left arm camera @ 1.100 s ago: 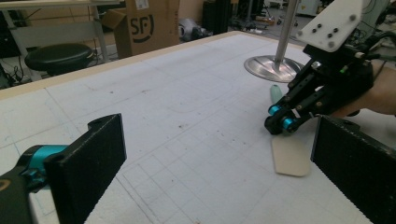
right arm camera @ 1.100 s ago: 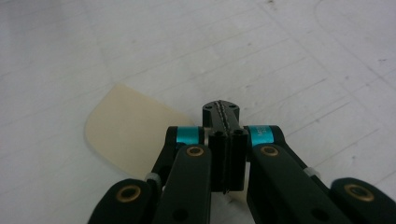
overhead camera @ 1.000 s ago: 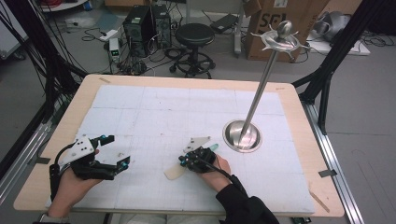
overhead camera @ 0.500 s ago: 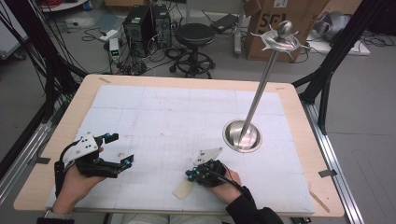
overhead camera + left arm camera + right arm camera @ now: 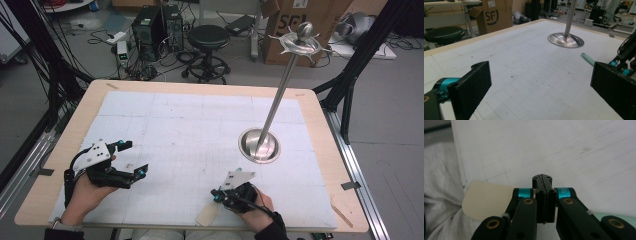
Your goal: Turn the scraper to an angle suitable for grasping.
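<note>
Left hand-held gripper rests low on the bench, jaws spread, nothing between. Right hand-held gripper, jaws pressed together, over a spatula at the bench's near edge; whether it pinches the handle is unclear.

Stand — polished metal, mirror-glossy dish base and smooth pole. Spatula — matt cream blade, smooth mint handle, plastic-looking. Table — pale wood rim under a matt white gridded sheet, lightly scuffed.
</note>
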The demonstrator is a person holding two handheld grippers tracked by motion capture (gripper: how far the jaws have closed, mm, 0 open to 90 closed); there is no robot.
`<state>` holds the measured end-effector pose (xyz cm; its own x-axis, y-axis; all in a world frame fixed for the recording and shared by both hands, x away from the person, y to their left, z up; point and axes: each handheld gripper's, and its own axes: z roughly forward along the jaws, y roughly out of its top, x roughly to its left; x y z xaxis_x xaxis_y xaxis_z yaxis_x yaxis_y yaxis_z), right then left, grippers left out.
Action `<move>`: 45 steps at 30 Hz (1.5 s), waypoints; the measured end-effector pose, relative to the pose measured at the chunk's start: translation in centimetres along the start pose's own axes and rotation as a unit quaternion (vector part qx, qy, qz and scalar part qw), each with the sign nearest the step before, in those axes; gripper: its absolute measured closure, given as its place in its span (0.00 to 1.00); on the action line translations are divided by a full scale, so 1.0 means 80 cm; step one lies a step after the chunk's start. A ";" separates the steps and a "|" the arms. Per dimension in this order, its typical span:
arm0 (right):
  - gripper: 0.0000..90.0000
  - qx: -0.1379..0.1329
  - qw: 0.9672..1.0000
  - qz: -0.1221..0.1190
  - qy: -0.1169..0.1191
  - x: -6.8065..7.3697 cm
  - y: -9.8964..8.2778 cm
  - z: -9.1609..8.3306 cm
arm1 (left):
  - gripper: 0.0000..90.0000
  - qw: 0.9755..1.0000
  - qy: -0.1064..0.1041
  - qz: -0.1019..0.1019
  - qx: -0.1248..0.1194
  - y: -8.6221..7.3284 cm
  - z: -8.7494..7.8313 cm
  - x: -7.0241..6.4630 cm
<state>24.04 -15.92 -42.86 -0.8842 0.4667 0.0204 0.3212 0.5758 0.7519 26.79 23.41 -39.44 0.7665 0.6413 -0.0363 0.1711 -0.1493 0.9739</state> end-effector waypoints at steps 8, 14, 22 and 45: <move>1.00 -0.005 0.996 0.066 -0.053 -0.052 -0.039 -0.034 | 0.04 1.000 0.000 -0.001 0.003 0.000 0.002 0.001; 1.00 0.015 0.995 0.080 -0.057 -0.065 -0.049 -0.027 | 0.04 1.000 -0.002 0.001 0.004 -0.001 0.002 -0.001; 1.00 0.013 0.996 0.045 -0.077 -0.064 -0.028 0.000 | 0.04 1.000 0.000 0.001 0.009 -0.004 0.002 -0.001; 1.00 -0.008 0.997 0.031 -0.075 -0.074 0.036 0.082 | 0.04 1.000 0.008 0.002 0.019 -0.010 -0.012 -0.002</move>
<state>32.45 -12.65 -45.13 -0.8018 0.5968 -0.0303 0.3679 0.5329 0.7621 25.91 24.13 -39.97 0.7572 0.6526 -0.0291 0.1924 -0.1802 0.9646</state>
